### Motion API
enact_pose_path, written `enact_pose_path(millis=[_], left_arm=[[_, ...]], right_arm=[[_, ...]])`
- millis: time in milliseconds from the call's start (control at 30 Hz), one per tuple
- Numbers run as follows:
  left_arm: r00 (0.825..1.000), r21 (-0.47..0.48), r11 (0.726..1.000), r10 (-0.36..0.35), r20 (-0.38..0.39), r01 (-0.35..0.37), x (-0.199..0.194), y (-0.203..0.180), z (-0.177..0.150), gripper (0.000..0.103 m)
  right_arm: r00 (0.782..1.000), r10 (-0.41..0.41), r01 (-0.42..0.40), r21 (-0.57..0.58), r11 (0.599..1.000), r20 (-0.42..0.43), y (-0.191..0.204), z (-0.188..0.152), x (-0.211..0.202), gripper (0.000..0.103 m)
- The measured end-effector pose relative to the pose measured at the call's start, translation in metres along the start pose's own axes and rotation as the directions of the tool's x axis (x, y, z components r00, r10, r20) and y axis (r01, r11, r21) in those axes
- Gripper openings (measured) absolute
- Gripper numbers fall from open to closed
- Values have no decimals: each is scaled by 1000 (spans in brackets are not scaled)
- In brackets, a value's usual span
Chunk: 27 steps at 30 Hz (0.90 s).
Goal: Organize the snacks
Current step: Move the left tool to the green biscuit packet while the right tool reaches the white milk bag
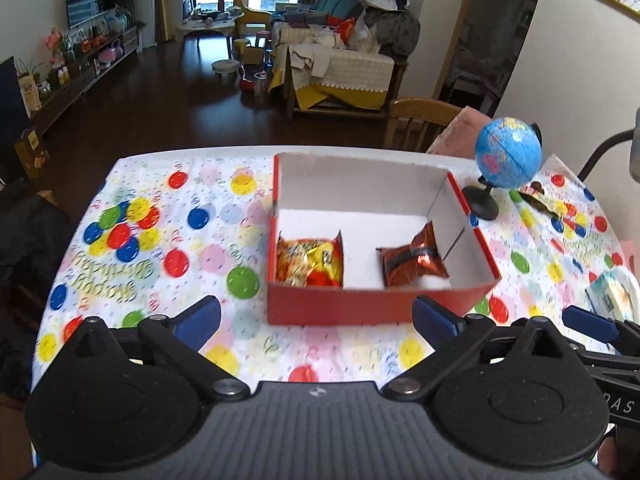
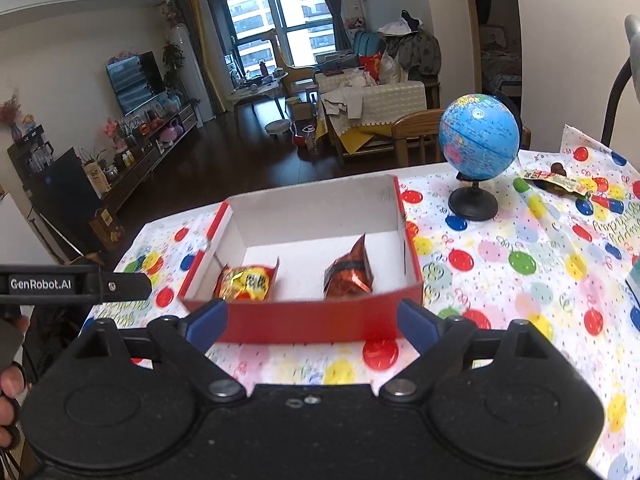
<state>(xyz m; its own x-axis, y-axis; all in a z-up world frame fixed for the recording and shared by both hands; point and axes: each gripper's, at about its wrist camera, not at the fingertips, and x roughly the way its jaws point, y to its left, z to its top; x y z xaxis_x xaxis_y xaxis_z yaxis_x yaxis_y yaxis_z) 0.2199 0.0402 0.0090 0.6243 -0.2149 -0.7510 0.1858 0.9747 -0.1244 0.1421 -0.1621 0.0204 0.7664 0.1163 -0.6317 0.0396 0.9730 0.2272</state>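
Both your grippers hang wide and empty before the red cardboard box (image 2: pixel 320 320). The next loose snack, a flat green-and-red wrapped packet (image 2: pixel 560 182), lies on the balloon-print tablecloth (image 2: pixel 500 280) at two o'clock from your right gripper (image 2: pixel 312 316), beyond the small blue globe (image 2: pixel 478 142), long axis left-right. Your right gripper is nearer than your left gripper (image 1: pixel 316 316).

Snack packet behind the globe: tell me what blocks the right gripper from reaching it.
The globe on its black stand sits on the table just left of the snack packet, partly along the line from the right gripper. The tablecloth to its right is bare, so approach from there.
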Motion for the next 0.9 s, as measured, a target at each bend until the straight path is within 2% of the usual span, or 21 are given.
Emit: enact_pose_path(millis=[267,467,567,733,900], left_arm=[[999,68,998,15,-29,-13,-21,-4,-37,103],[994,39,999,20,-103,-16,-9,12,-65,102],[990,18,999,51,-134,-50,-2,23,-77,102],[982,16,996,88,-169,-87,12,32,-93,102],[961,11,999,45,-273,-44,36,41,-110,102]], right_arm=[[999,5,-3,46,999,-42,10,-36,-17,92],[995,-37,42,43,998,-95,13,-63,-17,92],[990,-56,62,43,997,-129,14,-79,-13,91],[979,-66,79,63,995,-193,16,-103,-2,85],[971,-70,88,69,994,-227,16,-118,5,84]])
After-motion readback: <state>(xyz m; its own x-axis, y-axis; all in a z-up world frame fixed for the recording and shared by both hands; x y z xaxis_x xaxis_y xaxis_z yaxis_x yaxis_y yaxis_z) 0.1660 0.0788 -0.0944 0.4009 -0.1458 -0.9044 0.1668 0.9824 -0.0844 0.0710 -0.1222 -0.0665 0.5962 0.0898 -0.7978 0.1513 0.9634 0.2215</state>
